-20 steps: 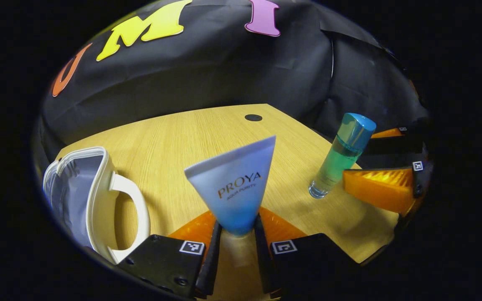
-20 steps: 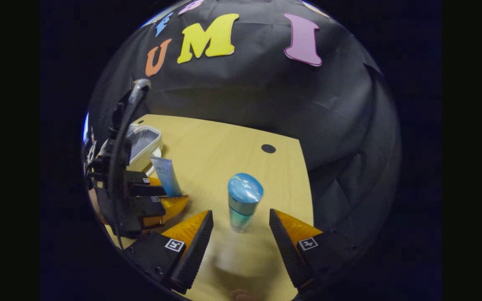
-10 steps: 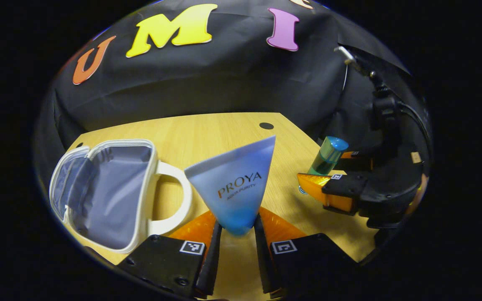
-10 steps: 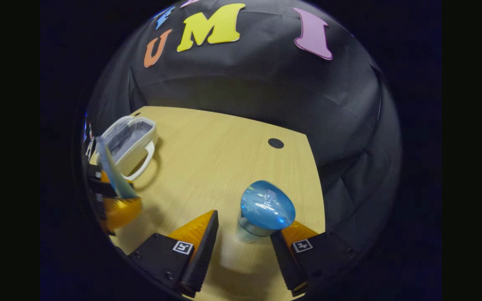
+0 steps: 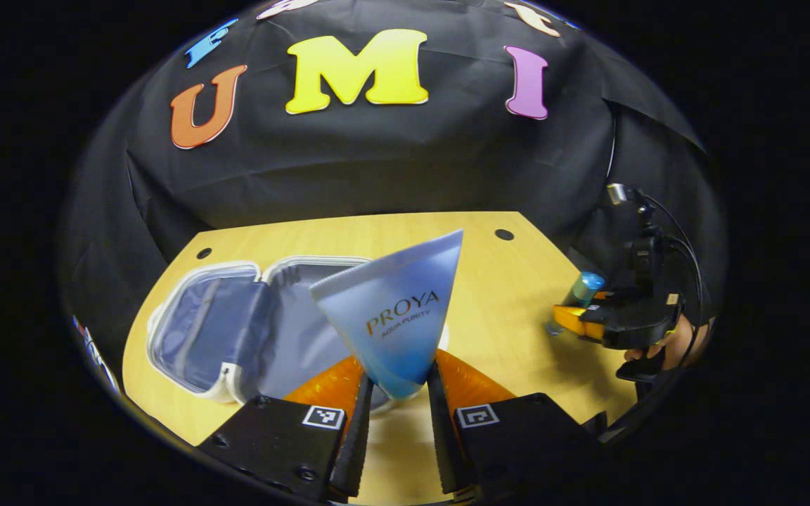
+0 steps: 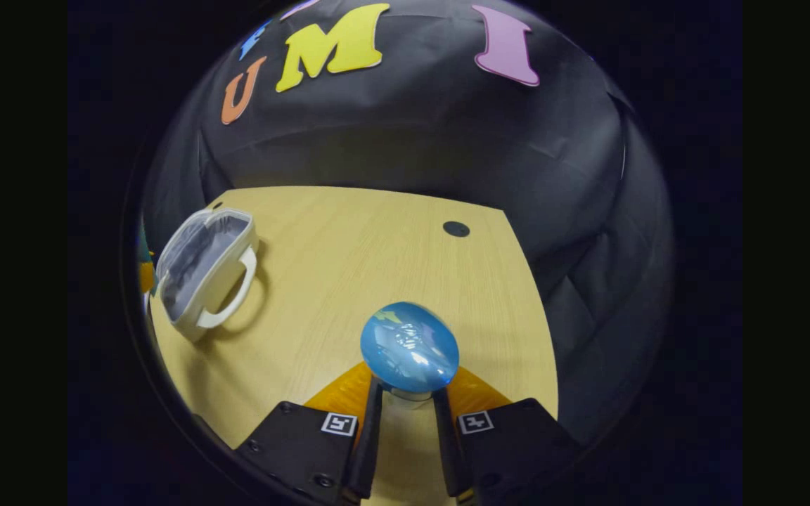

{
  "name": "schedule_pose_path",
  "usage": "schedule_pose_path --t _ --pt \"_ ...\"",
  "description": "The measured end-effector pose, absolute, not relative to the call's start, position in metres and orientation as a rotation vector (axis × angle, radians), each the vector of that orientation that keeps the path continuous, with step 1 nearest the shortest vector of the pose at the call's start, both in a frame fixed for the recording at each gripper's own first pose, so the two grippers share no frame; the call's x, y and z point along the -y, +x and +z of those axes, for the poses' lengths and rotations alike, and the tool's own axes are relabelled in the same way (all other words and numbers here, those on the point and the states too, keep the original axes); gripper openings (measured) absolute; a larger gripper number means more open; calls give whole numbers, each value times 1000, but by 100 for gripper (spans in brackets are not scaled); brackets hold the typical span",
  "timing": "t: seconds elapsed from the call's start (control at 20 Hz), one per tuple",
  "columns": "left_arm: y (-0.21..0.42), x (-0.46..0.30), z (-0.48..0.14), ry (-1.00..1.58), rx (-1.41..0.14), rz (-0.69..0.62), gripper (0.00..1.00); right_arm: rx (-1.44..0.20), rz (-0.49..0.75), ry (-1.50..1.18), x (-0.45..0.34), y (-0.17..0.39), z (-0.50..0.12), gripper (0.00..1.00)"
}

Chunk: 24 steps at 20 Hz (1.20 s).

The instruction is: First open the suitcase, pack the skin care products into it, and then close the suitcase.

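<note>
The left claw holds a blue cream tube above the open white suitcase, which lies on the wooden desk. The right claw is closed on a blue-capped bottle, well apart from the suitcase.

Counter: pale wood-grain finish, smooth, low sheen; grain lines seen running across top. Booth wall: black cloth, matt, creased and folded. Tube: soft plastic, satin-matt, crimped flat at wide end. Bottle: glossy cap, reflections seen on domed top; in left gripper view, bottle body seen as clear, glass or plastic not determinable. Suitcase: smooth rim, slight gloss; lining dull, cloth-like. Handle smooth, moulded look.
</note>
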<state>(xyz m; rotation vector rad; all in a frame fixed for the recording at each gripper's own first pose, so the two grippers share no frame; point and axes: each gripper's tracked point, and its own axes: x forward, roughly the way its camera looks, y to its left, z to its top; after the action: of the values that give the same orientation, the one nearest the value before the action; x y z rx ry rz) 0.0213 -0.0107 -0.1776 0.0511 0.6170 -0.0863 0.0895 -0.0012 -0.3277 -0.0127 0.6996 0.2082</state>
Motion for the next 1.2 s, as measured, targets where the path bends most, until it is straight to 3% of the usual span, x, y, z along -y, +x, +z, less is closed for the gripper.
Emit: schedule_pose_path --t 0.05,0.15,0.2,0.3,0.55,0.6,0.7,0.8,0.85,0.9,1.0,1.1,1.15,1.2 --pt "23 -5 -178 54 -624 -79 43 -698 206 3 -6 77 -324 35" --pt "29 -31 -183 57 -645 -70 43 -683 196 3 -17 56 -315 35" --pt "33 -44 -191 55 -665 -64 48 -678 198 0 -24 44 -311 35" --pt "37 -62 -210 36 -719 -61 44 -676 196 9 -35 25 -301 35" --pt "27 -90 -269 1 -923 11 44 -672 141 47 -61 -24 -273 35" --pt "21 -90 -278 -19 -969 17 49 -672 142 53 -66 -35 -266 35" --pt "14 -85 -287 -54 -1027 9 43 -676 133 44 -68 -54 -253 35" --pt "14 -90 -293 -43 -1033 6 43 -670 130 46 -71 -66 -239 33" --pt "15 -91 -296 -42 -1046 5 48 -672 124 50 -71 -70 -234 35" --pt "13 -92 -299 -47 -1068 7 43 -679 119 57 -72 -72 -230 35" --pt "11 -96 -306 -46 -1120 17 48 -683 106 74 -72 -77 -224 35" --pt "13 -98 -308 -27 -1147 11 43 -673 91 55 -69 -79 -219 35" --pt "13 -100 -307 -13 -1155 16 48 -668 83 49 -67 -80 -217 35" --pt "14 -100 -310 -9 -1167 10 43 -671 78 49 -66 -82 -218 32"
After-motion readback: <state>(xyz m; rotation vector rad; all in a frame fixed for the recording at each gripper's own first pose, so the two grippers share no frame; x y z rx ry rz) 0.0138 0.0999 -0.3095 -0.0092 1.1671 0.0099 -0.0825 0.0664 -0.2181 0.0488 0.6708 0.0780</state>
